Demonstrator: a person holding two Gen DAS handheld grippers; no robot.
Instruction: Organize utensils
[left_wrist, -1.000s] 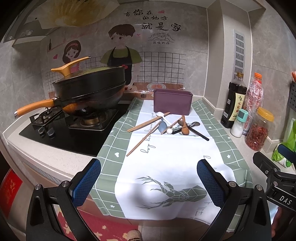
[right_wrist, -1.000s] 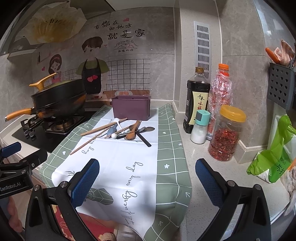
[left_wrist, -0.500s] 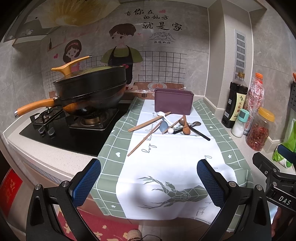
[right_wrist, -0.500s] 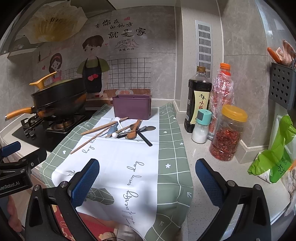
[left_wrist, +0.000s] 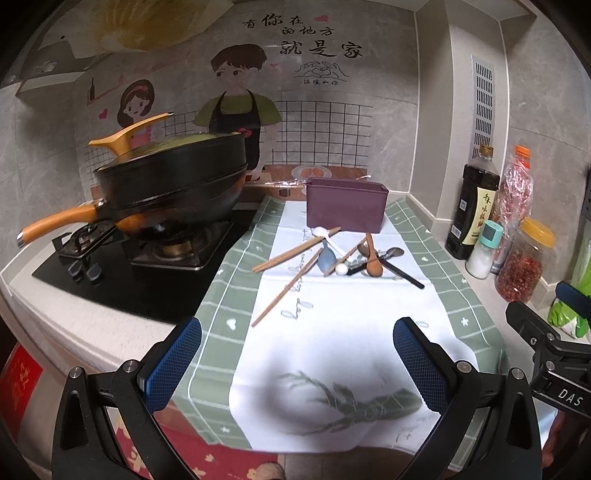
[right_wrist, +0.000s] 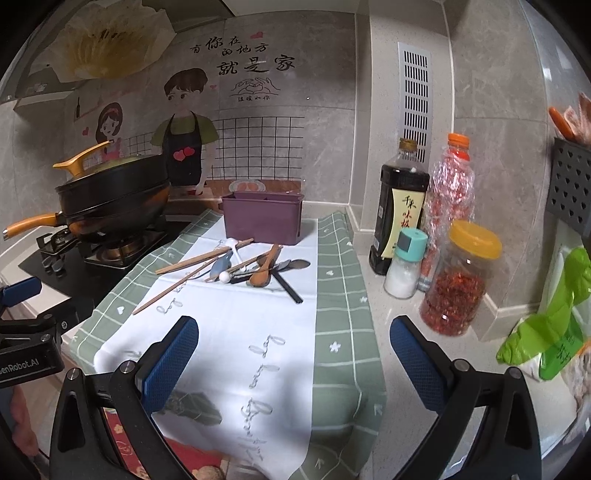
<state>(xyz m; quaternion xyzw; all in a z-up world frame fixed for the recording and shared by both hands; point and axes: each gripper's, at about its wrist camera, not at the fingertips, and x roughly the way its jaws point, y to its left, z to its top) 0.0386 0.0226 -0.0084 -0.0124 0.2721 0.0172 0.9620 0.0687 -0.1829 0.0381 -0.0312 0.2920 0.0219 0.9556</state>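
Observation:
A pile of utensils lies on the green-and-white cloth (left_wrist: 332, 332): wooden chopsticks (left_wrist: 284, 291) (right_wrist: 177, 286), a wooden spoon (left_wrist: 373, 258) (right_wrist: 264, 271), a blue-and-white spoon (left_wrist: 327, 258) (right_wrist: 221, 264), a dark metal spoon (right_wrist: 295, 265) and a black chopstick (left_wrist: 404, 275) (right_wrist: 288, 288). Behind them stands a purple box (left_wrist: 346, 208) (right_wrist: 263, 218). My left gripper (left_wrist: 297, 363) hangs open over the cloth's near end, well short of the pile. My right gripper (right_wrist: 293, 363) is open too, over the cloth's right side, with nothing between its fingers.
A black wok (left_wrist: 173, 188) with orange handles sits on the gas hob (left_wrist: 129, 266) at the left. Along the right wall stand a soy sauce bottle (right_wrist: 400, 206), a salt shaker (right_wrist: 404, 264), a chilli jar (right_wrist: 458, 280), a plastic bottle (right_wrist: 452, 184) and a green bag (right_wrist: 546, 321).
Both grippers have edged slightly forward toward the utensil pile. Nothing on the cloth has moved.

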